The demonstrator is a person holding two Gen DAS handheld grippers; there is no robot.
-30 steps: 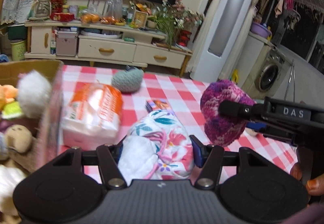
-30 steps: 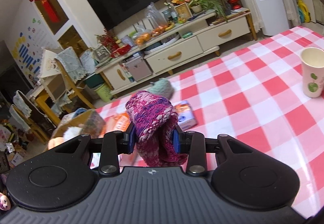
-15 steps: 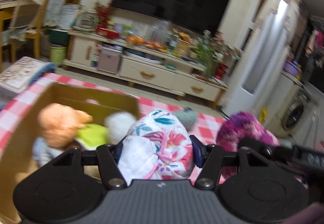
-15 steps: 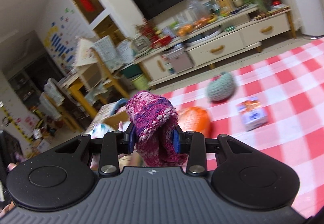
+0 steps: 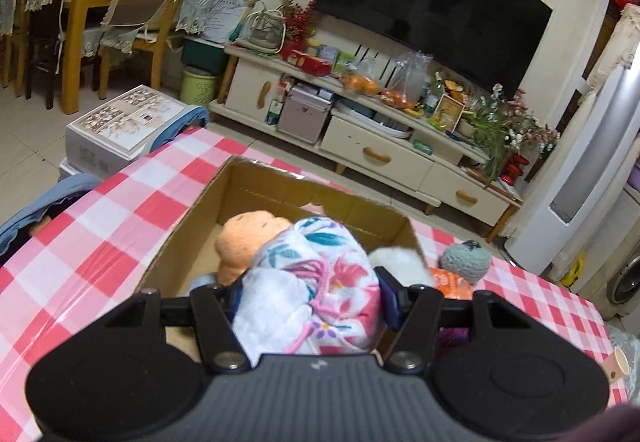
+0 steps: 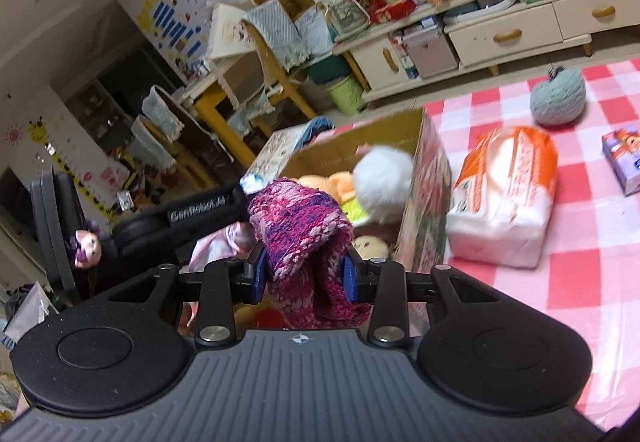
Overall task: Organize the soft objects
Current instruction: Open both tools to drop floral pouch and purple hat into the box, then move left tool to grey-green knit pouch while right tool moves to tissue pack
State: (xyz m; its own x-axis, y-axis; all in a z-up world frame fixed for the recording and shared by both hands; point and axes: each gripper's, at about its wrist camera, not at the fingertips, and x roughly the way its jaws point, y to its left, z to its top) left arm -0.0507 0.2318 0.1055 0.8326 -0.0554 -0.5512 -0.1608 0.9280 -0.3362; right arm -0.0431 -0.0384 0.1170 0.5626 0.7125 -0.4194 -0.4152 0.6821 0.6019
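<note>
My left gripper is shut on a floral cloth pouch and holds it over the open cardboard box on the checked table. An orange plush toy and a white pompom lie in the box. In the right wrist view my right gripper is shut on a pink-purple knitted piece, at the near edge of the same box, beside the left gripper's arm. A grey-green yarn ball rests on the table beyond.
An orange-and-white tissue pack lies right of the box, a small purple carton further right. A paper cup sits at the table's right edge. Chairs, a TV cabinet and floor boxes stand beyond the table.
Both grippers swung left with their loads, from over the open table toward the box. The floral pouch now hangs above the box and the knitted piece is at its near edge.
</note>
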